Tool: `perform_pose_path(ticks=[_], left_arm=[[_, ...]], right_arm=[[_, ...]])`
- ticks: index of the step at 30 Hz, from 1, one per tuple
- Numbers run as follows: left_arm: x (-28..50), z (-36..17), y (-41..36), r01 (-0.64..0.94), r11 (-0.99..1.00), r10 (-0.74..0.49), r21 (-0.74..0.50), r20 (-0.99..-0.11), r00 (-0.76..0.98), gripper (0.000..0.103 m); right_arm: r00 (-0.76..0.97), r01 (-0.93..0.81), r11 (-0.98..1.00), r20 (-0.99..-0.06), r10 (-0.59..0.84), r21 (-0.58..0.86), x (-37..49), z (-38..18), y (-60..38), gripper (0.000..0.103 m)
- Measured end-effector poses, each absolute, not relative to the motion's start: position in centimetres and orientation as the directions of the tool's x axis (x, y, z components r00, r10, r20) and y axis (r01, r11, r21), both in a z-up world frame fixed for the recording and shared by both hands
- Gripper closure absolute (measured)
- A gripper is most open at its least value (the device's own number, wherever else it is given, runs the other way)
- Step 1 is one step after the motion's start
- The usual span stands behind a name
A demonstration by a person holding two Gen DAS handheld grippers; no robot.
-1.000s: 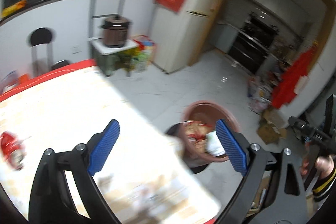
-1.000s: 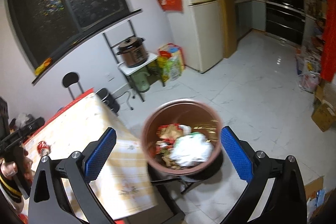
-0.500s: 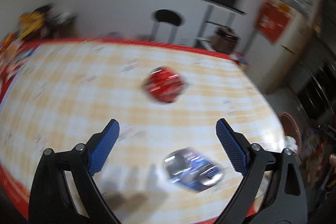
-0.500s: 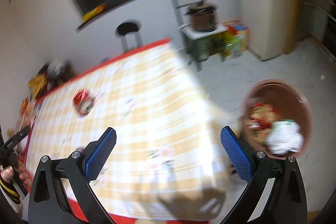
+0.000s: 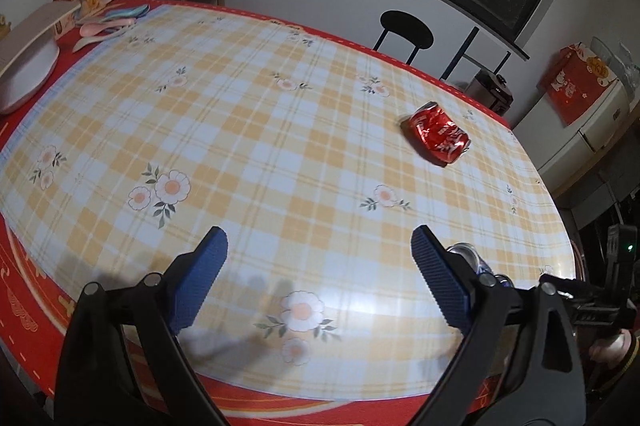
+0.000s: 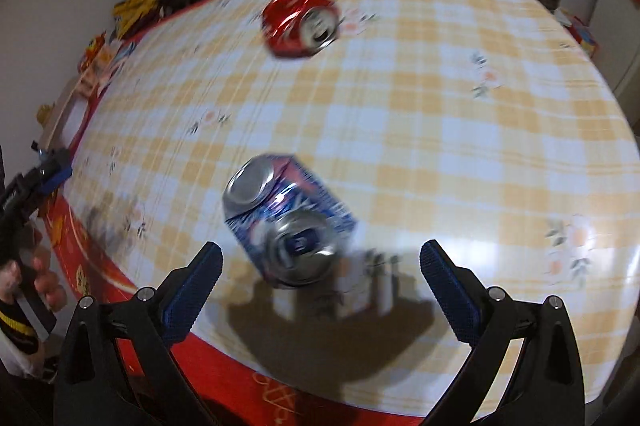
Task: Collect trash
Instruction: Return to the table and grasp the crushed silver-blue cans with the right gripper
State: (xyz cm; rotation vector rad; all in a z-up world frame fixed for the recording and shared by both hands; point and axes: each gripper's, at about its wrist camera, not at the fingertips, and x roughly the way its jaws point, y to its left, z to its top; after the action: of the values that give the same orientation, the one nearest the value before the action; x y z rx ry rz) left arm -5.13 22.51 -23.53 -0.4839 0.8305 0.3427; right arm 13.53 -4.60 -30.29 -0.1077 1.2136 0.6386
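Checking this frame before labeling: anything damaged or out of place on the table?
Two crushed cans lie on their sides on the checked tablecloth: a dented blue can near the front edge, before the open right hand-held gripper, and a crumpled red can farther back. No spill visible.

Left tool (image 5: 319, 280) spread wide; right tool (image 6: 321, 285) likewise, both empty.

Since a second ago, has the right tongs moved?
Yes. The right tongs swung left, away from the trash bowl on the floor, and now hang open over the table, just short of the crushed blue can.
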Motion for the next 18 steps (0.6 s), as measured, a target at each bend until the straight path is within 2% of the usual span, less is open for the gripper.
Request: perform_pose_path(ticks=[6,18], left_arm=[[-4.7,-25.7,24.6,-0.442,0.847,0.049,-0.297,-0.783,0.62,0.011],[-2.6,-27.0,26.2,-0.355,0.881,-0.033,-0.312,-0.79,0.612,0.011]], right_arm=[[0.201,-0.469,0.864,-0.93,0.308,0.185,12.9,-32.9,-2.4,0.02],[0.245,-0.353,0.919,-0.931,0.272,0.175,13.1,-34.1,-2.7,0.04]])
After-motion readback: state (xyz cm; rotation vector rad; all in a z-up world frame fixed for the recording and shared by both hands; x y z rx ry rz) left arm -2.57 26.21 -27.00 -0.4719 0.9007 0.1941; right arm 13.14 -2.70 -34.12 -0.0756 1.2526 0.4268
